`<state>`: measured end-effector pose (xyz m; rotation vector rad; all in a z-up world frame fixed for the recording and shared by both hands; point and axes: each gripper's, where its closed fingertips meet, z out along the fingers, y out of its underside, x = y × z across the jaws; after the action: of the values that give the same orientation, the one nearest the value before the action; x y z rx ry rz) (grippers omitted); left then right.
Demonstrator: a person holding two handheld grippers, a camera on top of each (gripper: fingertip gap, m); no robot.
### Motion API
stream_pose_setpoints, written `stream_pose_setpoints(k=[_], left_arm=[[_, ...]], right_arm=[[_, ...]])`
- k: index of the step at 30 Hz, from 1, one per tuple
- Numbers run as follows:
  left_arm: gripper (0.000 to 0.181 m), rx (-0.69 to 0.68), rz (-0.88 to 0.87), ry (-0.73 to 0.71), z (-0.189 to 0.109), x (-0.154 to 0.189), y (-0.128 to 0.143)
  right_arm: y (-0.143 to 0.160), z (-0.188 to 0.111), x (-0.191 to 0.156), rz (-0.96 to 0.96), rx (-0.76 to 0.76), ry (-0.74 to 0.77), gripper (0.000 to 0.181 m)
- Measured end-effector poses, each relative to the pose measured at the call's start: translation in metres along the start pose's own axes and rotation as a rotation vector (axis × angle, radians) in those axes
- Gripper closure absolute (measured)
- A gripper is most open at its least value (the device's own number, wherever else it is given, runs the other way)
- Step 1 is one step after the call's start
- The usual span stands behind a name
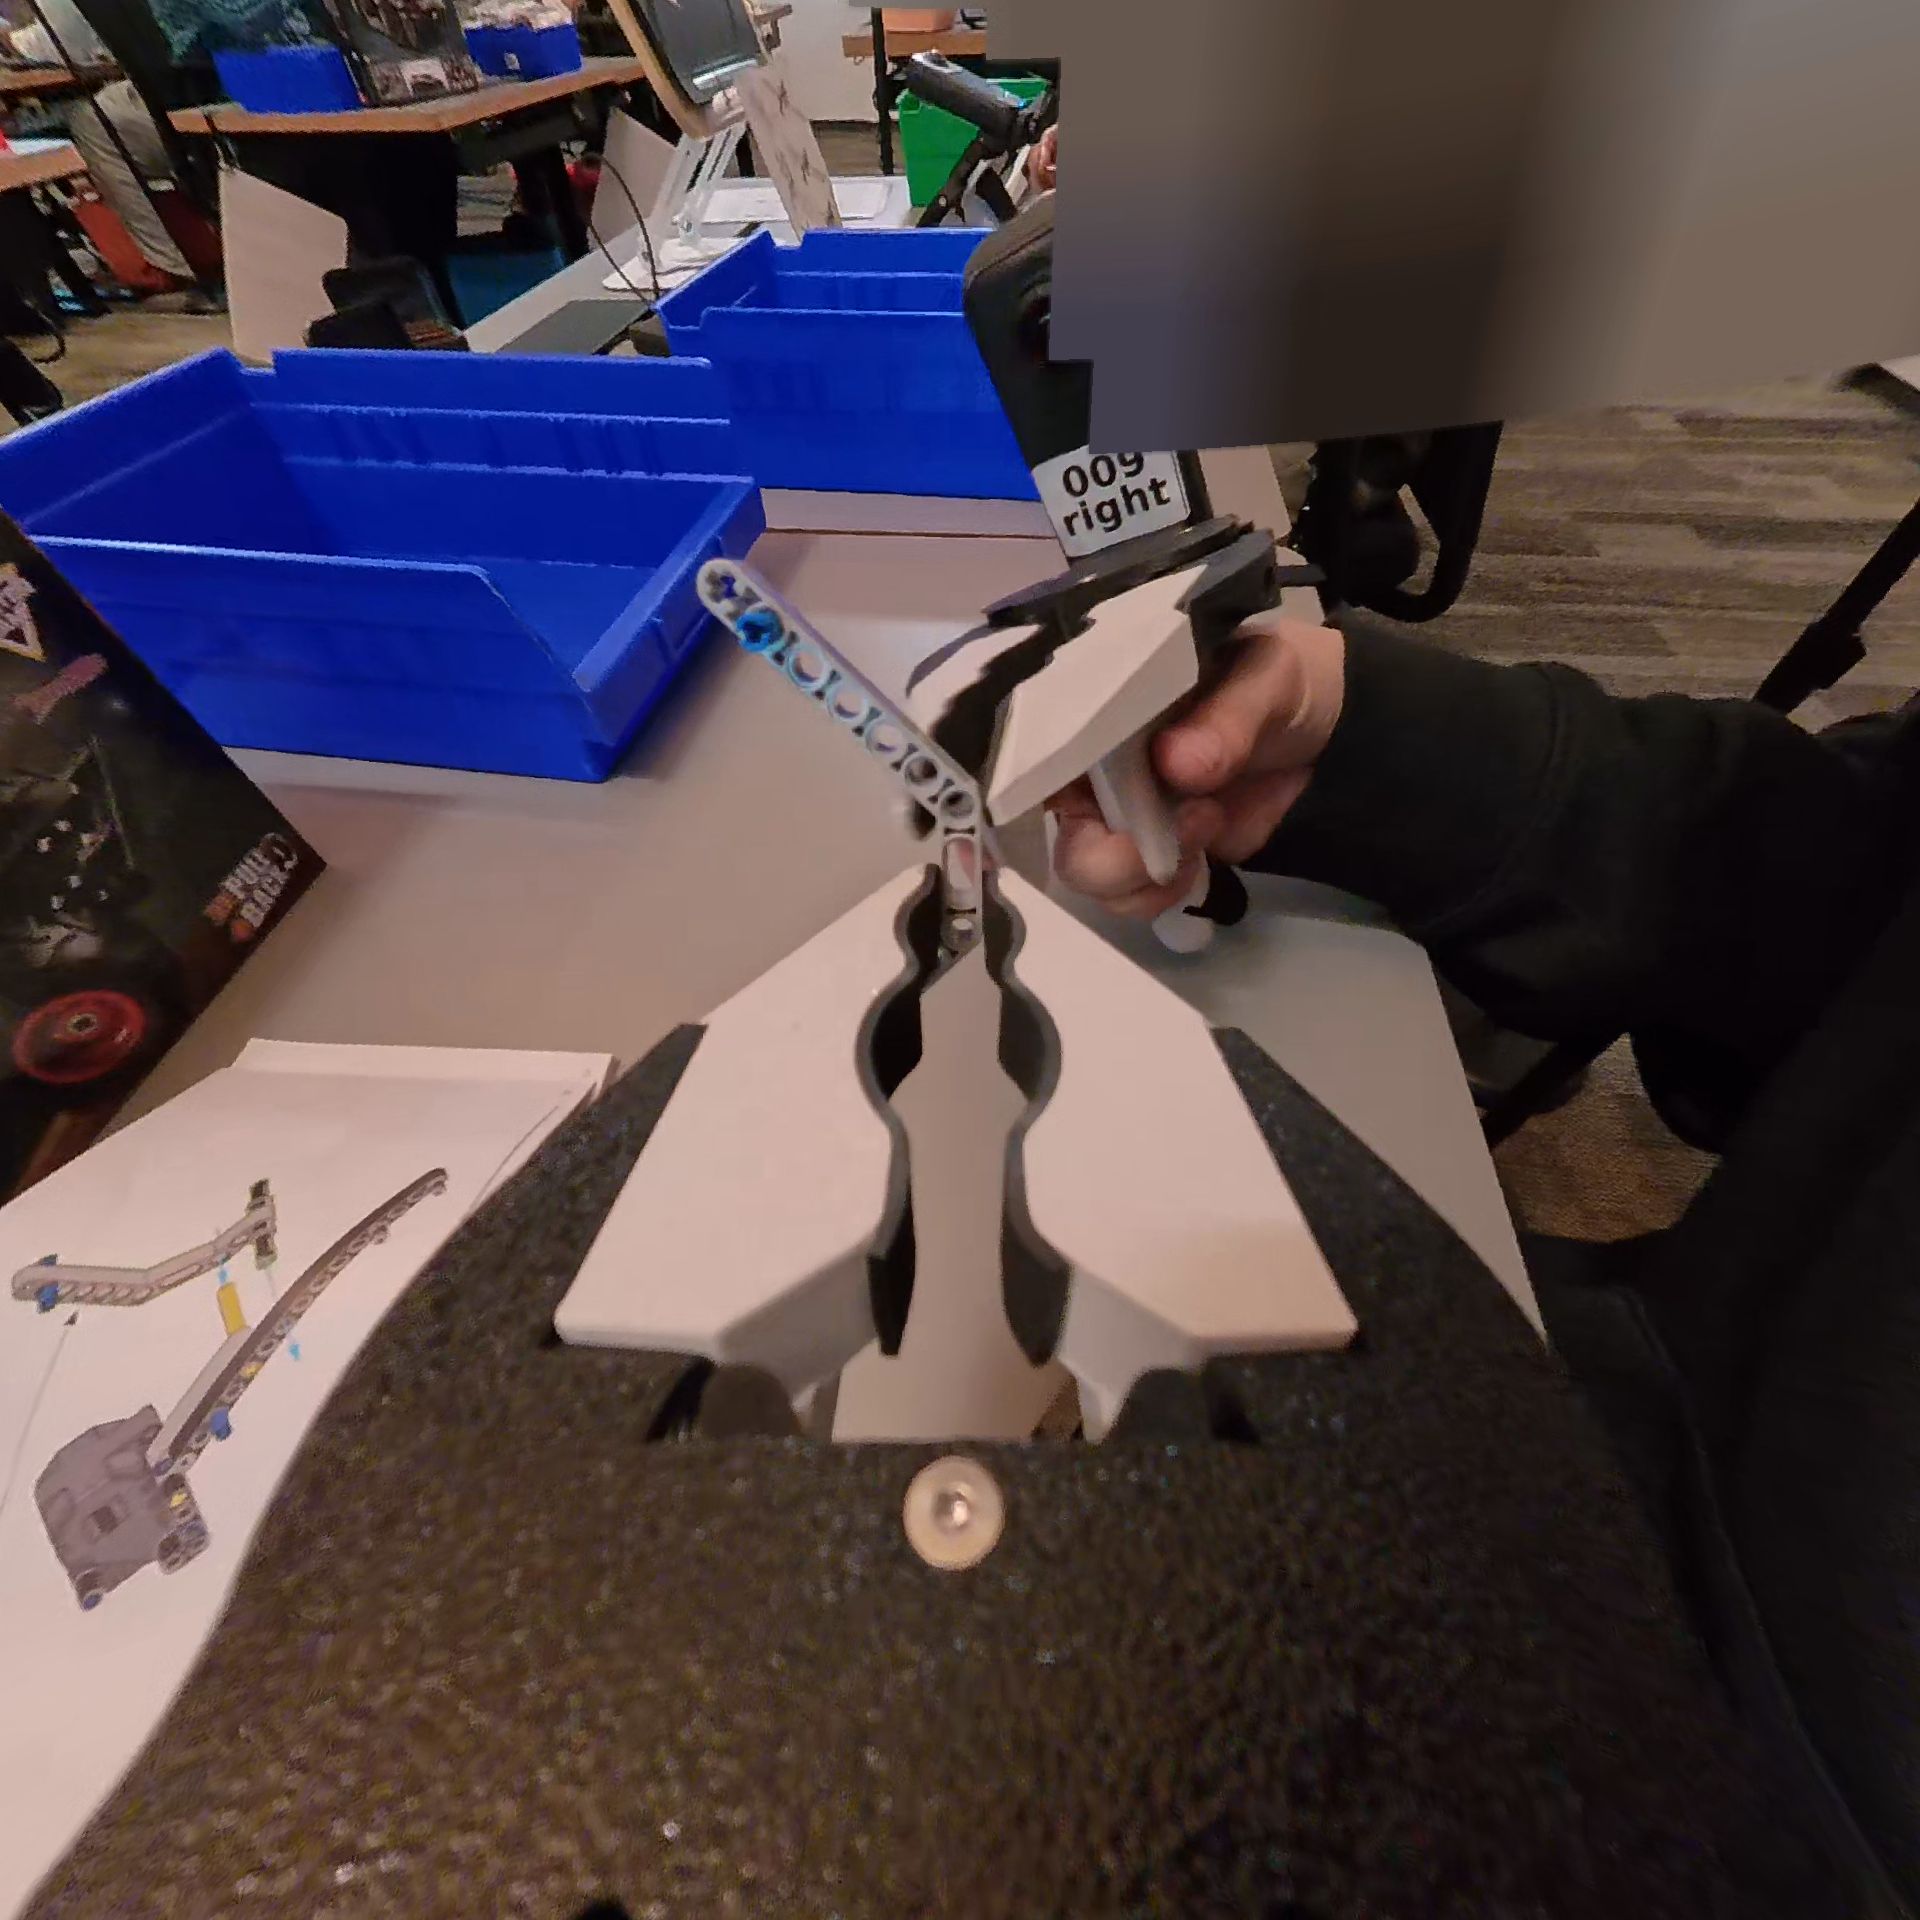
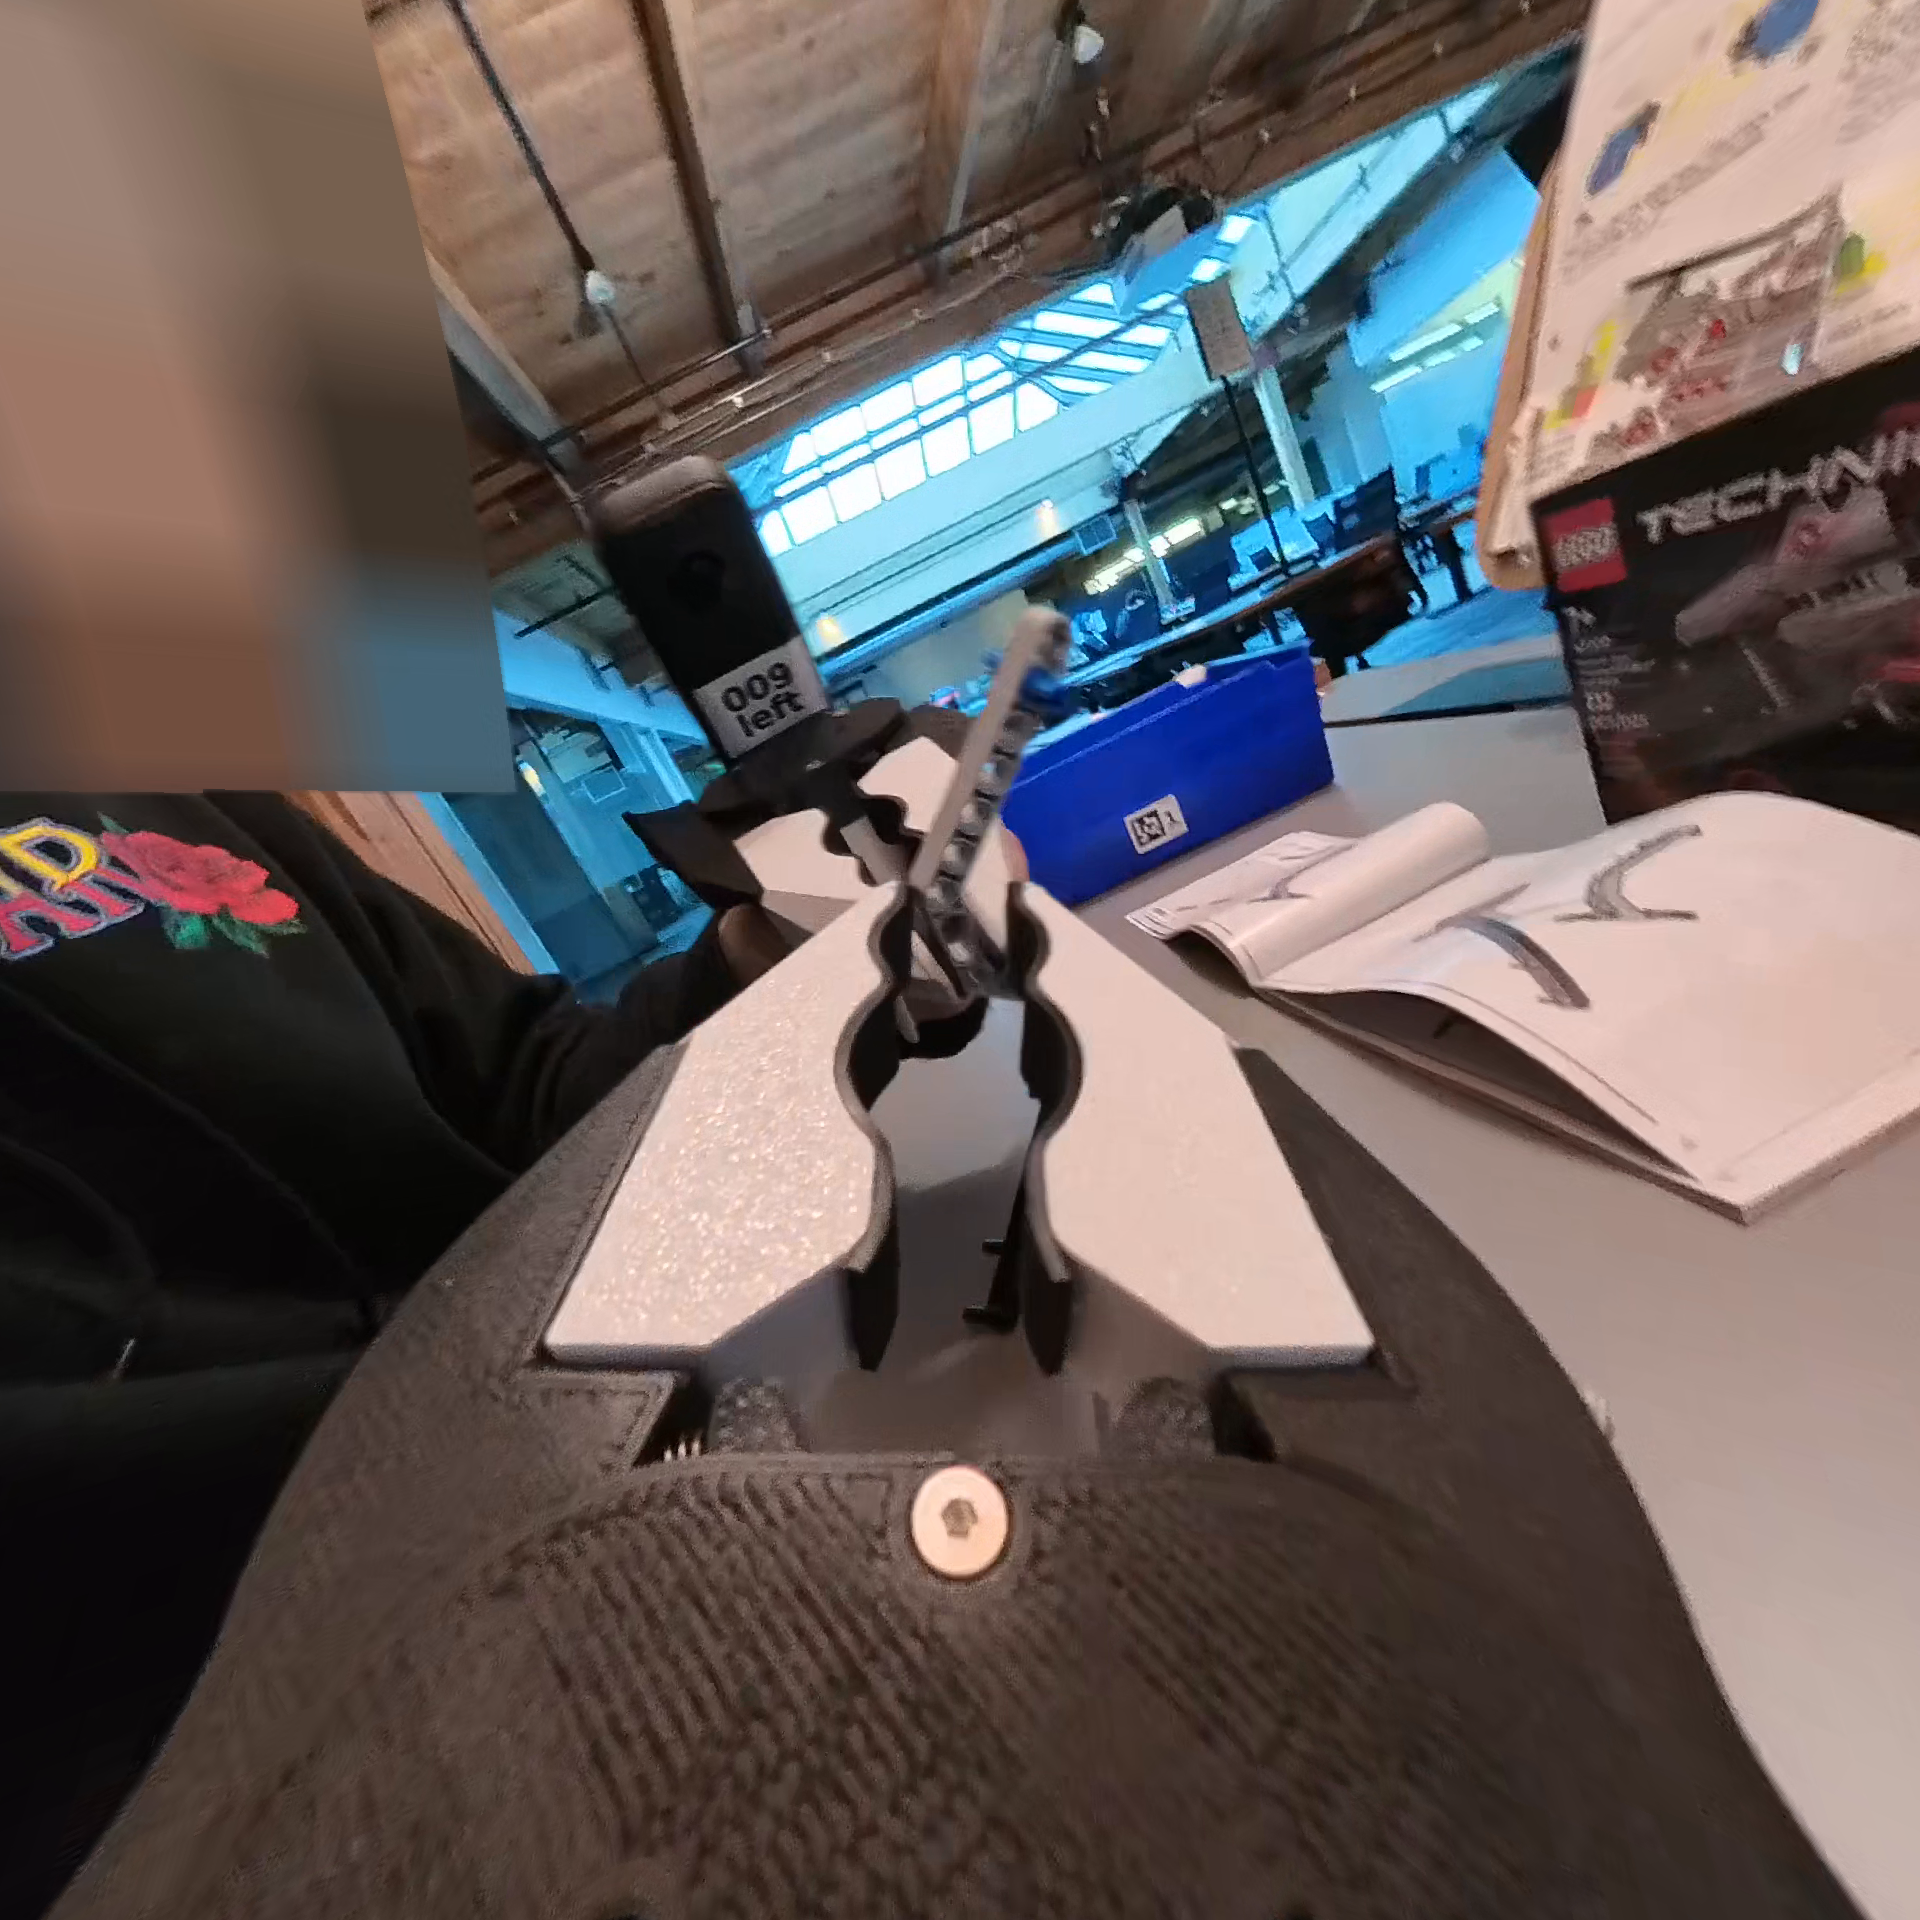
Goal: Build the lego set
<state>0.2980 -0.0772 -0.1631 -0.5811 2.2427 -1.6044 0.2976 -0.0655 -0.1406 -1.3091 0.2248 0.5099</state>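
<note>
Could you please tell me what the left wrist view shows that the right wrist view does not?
Only the left wrist view shows the hand gripping the right gripper. Only the right wrist view shows the wooden ceiling. Both show the grey beam, pinched by both grippers, blue bins and the instruction booklet.

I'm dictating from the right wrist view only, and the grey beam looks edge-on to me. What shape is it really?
Observer: In the left wrist view the grey beam is bent, with a long arm slanting up-left and a short arm below.
Operator: Where is each gripper holding it?
Observer: The left gripper pinches the short arm and the right gripper closes at the bend.
Operator: I see one bin. Any others?
Observer: Two: a nearer blue bin and a farther blue bin.
</note>
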Motion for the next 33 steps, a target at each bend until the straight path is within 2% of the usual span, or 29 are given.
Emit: stream_pose_setpoints(k=[1,5,9,13,14,15,21,25,29,31,33], left_arm=[[0.176,-0.001,-0.01,0.012,0.001,0.001,0.0],[0.175,0.016,-0.044,0.017,0.002,0.001,-0.001],[0.17,0.034,-0.039,-0.02,0.002,-0.002,-0.004],[0.162,-0.013,-0.014,-0.064,0.003,-0.008,0.003],[0.163,-0.027,-0.012,-0.074,0.003,-0.009,0.005],[0.175,-0.032,-0.004,-0.071,0.003,-0.009,0.006],[0.176,-0.052,-0.01,-0.075,0.005,-0.006,0.007],[0.176,-0.043,-0.051,-0.035,0.004,-0.002,0.003],[0.176,-0.039,-0.092,0.015,0.003,0.001,0.002],[0.175,-0.019,-0.086,0.009,0.002,-0.001,-0.001],[0.165,-0.03,-0.058,-0.008,0.0,-0.003,0.0]], right_arm=[[0.0,0.001,-0.004,-0.023,-0.003,-0.021,0.174],[0.0,0.002,-0.003,-0.085,-0.018,0.006,0.176],[-0.009,0.001,0.003,0.009,0.052,0.008,0.176],[-0.013,0.002,0.003,0.044,0.081,0.008,0.176],[-0.017,0.001,0.002,0.061,0.104,-0.001,0.177],[-0.019,0.0,0.0,0.075,0.12,-0.019,0.177],[-0.017,0.001,0.001,0.053,0.126,-0.019,0.175],[-0.004,0.002,-0.001,0.001,0.055,-0.035,0.168],[-0.005,0.004,-0.006,-0.065,0.053,-0.054,0.175],[-0.01,0.003,-0.006,-0.019,0.098,-0.073,0.176],[-0.024,-0.004,-0.002,0.067,0.212,-0.101,0.177]])
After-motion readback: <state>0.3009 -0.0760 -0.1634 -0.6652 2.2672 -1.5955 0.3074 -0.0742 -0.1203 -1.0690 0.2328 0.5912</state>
